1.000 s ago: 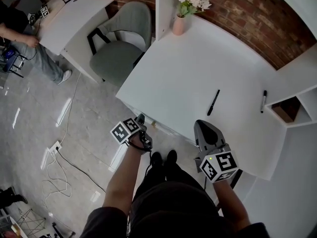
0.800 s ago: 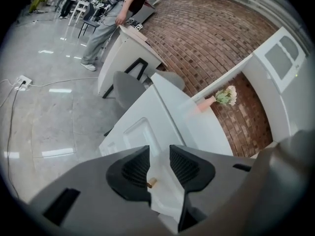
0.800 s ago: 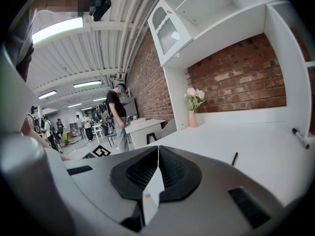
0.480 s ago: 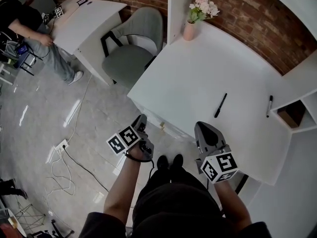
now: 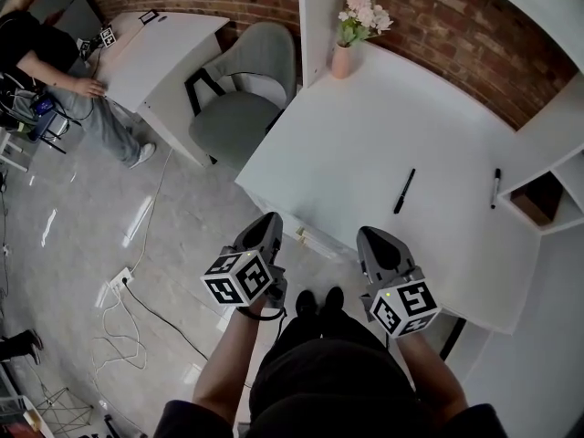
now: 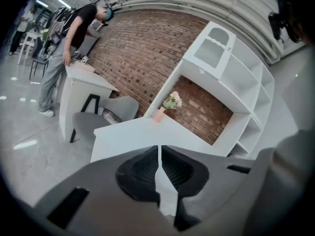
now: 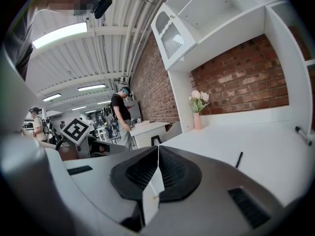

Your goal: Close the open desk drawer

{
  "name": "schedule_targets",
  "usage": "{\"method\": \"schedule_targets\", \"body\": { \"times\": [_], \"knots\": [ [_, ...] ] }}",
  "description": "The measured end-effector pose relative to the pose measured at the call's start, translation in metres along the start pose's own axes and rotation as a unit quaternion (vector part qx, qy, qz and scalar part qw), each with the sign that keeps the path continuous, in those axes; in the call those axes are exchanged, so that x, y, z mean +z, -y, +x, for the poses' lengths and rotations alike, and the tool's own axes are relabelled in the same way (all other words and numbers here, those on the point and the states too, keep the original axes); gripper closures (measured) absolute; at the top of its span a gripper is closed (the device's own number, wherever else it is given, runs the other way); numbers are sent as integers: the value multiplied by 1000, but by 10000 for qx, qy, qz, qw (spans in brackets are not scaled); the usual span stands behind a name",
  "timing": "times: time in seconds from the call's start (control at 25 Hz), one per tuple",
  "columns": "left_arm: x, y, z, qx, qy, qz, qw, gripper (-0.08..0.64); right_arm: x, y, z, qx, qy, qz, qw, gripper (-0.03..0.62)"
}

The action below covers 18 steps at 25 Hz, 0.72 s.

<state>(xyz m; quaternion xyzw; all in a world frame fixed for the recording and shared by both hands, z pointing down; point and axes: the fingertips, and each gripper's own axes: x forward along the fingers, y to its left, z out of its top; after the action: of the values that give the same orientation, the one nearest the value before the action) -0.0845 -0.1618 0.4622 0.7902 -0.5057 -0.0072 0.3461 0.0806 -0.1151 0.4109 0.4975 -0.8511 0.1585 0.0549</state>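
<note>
The white desk (image 5: 365, 144) fills the middle of the head view. Its drawer front with a small knob (image 5: 300, 235) sits under the near edge and looks flush with the desk front. My left gripper (image 5: 270, 219) hovers just left of the knob, apart from it. Its jaws are closing, tips almost together, nothing between them (image 6: 159, 147). My right gripper (image 5: 370, 234) hangs at the near desk edge, shut and empty (image 7: 158, 149). Both point toward the desk top.
Two black pens (image 5: 404, 191) (image 5: 495, 188) lie on the desk, a pink vase of flowers (image 5: 345, 57) at its far corner. A grey chair (image 5: 242, 89) stands to the left. A person (image 5: 55, 71) leans at another desk (image 5: 164, 48). A power strip (image 5: 120, 281) lies on the floor.
My left gripper has risen from below the desk edge to desk height and rolled, its marker cube now facing up. The right gripper has hardly moved.
</note>
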Motion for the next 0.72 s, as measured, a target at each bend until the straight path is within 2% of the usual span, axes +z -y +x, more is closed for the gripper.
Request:
{"method": "schedule_targets", "body": {
  "times": [0.2,0.4,0.72],
  "knots": [
    [0,31,-8,-154,-94,1011,9947,540,-1,3,-6,-43,30,34,10000,586],
    [-1,57,-13,-274,-155,1837,9825,546,0,5,-11,-76,83,52,9999,586],
    [-6,76,-18,-333,-252,2554,9659,551,-1,5,-13,-71,102,105,9999,586]
  ]
}}
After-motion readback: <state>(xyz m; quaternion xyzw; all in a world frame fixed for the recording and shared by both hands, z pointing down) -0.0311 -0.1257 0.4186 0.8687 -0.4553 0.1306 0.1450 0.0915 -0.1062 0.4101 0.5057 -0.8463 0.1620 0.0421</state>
